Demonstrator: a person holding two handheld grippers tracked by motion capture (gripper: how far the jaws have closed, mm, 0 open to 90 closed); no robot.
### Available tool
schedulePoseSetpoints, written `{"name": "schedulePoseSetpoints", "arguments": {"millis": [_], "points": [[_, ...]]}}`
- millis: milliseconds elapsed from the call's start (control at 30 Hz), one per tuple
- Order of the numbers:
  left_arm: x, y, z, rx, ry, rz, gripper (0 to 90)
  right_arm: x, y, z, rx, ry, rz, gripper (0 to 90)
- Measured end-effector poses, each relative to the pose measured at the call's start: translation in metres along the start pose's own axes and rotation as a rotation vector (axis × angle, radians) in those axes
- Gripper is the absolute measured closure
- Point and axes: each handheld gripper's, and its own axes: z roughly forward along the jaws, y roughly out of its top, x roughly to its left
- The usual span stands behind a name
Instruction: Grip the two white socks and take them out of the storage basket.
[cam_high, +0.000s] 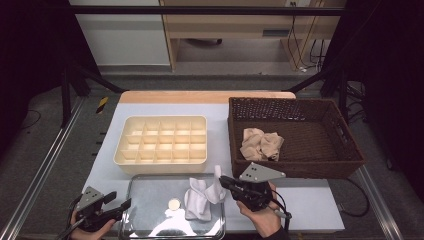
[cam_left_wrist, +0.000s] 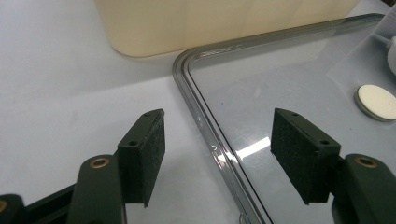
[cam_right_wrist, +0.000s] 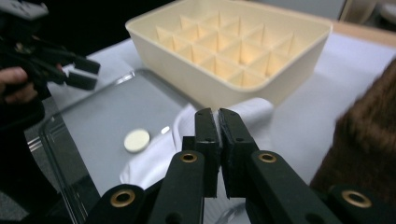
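A: White cloth (cam_high: 200, 199) lies on your tray (cam_high: 145, 200), and your right gripper (cam_high: 223, 183) has pinched its raised corner, jaws clamped together on it.

B: And your left gripper (cam_high: 120, 201)?

A: Its jaws stand wide apart, straddling the tray's left rim. The left gripper view shows that rim (cam_left_wrist: 205, 135) running between the pads; from above you only see the gripper at the tray's corner.

B: Anything hard to read?

A: From the right gripper view, the cloth (cam_right_wrist: 159, 154) is mostly hidden behind the jaws. A small disc (cam_high: 174, 203) sits on the tray just left of the cloth. The high view alone shows beige cloth (cam_high: 261, 144) in the basket (cam_high: 350, 165); the organizer (cam_high: 161, 140) stands behind the tray.
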Motion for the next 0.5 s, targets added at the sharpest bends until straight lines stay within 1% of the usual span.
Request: {"name": "schedulePoseSetpoints", "arguments": {"millis": [67,233,300,367,500], "points": [[0.000,0.000,0.000,-0.002,-0.001,0.000,34.9,-0.003,-0.012,0.003,0.032,-0.009,0.013,86.7],[0.000,0.001,-0.001,-0.007,-0.001,0.001,35.0,-0.011,-0.036,0.007,0.090,-0.028,0.052,86.7],[0.000,0.001,-0.002,-0.011,-0.003,-0.003,35.1,-0.012,-0.043,0.009,0.108,-0.030,0.066,86.7],[0.001,0.002,-0.002,-0.012,-0.004,0.000,35.1,-0.013,-0.050,0.011,0.128,-0.039,0.069,86.7],[0.000,0.002,-0.003,-0.020,-0.005,-0.002,35.4,-0.017,-0.062,0.013,0.144,-0.049,0.087,86.5]]}}
